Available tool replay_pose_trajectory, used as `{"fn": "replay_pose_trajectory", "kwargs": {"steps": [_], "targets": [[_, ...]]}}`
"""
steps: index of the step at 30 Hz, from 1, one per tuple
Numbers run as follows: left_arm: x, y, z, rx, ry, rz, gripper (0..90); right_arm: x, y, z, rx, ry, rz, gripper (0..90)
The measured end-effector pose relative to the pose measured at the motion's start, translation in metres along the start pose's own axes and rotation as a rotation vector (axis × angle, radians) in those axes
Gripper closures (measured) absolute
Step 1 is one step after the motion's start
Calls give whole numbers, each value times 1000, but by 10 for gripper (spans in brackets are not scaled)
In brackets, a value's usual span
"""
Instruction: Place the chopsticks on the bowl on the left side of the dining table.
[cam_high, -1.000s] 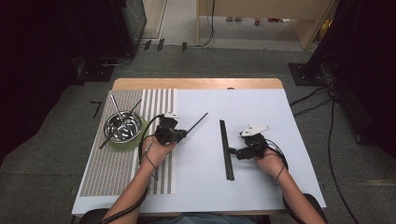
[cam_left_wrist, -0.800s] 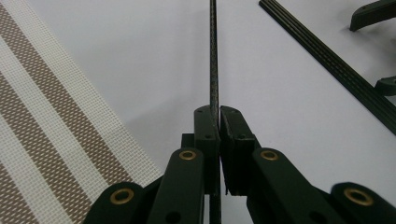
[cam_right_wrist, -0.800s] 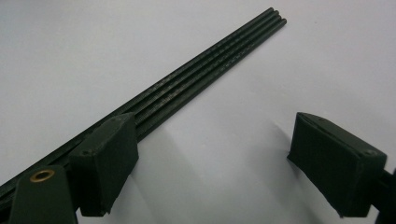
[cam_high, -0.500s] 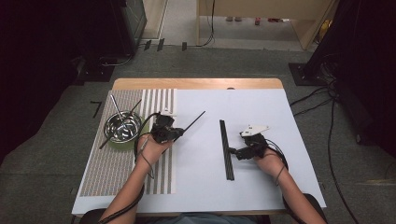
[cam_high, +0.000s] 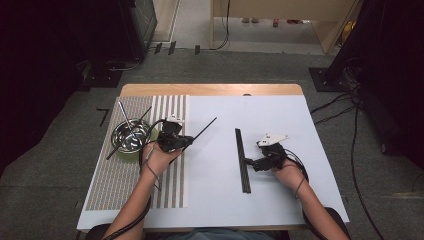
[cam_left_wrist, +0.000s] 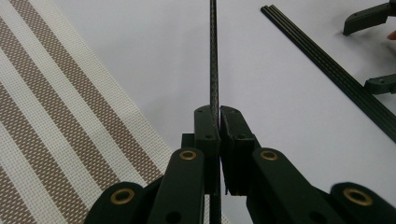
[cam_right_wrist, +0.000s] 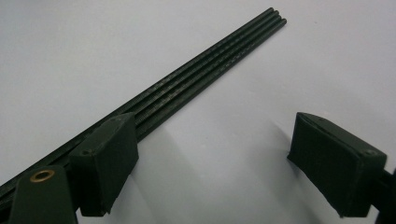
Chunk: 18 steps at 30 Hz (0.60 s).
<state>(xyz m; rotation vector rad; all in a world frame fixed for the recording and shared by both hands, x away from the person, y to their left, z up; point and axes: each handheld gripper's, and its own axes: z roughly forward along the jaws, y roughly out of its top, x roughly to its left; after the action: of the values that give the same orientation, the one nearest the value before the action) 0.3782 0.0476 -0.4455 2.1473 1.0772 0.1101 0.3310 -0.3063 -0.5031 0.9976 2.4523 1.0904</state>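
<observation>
My left gripper (cam_high: 186, 140) (cam_left_wrist: 219, 115) is shut on a thin black rod (cam_high: 204, 129) (cam_left_wrist: 213, 60) that sticks out up and to the right over the white table cover. It hovers at the striped mat's right edge, just right of a metal bowl (cam_high: 125, 141) that holds a few rods. A bundle of black rods (cam_high: 242, 160) (cam_left_wrist: 327, 70) (cam_right_wrist: 210, 70) lies flat in the middle of the table. My right gripper (cam_high: 250, 163) (cam_right_wrist: 210, 154) stands open just right of the bundle, its left jaw against the rods, nothing between its jaws.
A striped mat (cam_high: 115, 185) covers the table's left part, under the bowl. A white sheet (cam_high: 300, 130) covers the remainder. The wooden table edge (cam_high: 210, 89) runs along the back. Cables lie on the floor at the right.
My left gripper has drifted slightly left toward the bowl with the rod in it. The right gripper and the bundle have stayed put.
</observation>
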Motion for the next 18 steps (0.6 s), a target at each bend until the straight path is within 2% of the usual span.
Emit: {"fn": "replay_pose_trajectory", "kwargs": {"steps": [18], "targets": [[13, -1, -20, -17, 34, -15, 876, 0, 0, 0, 0, 0, 1, 151]]}}
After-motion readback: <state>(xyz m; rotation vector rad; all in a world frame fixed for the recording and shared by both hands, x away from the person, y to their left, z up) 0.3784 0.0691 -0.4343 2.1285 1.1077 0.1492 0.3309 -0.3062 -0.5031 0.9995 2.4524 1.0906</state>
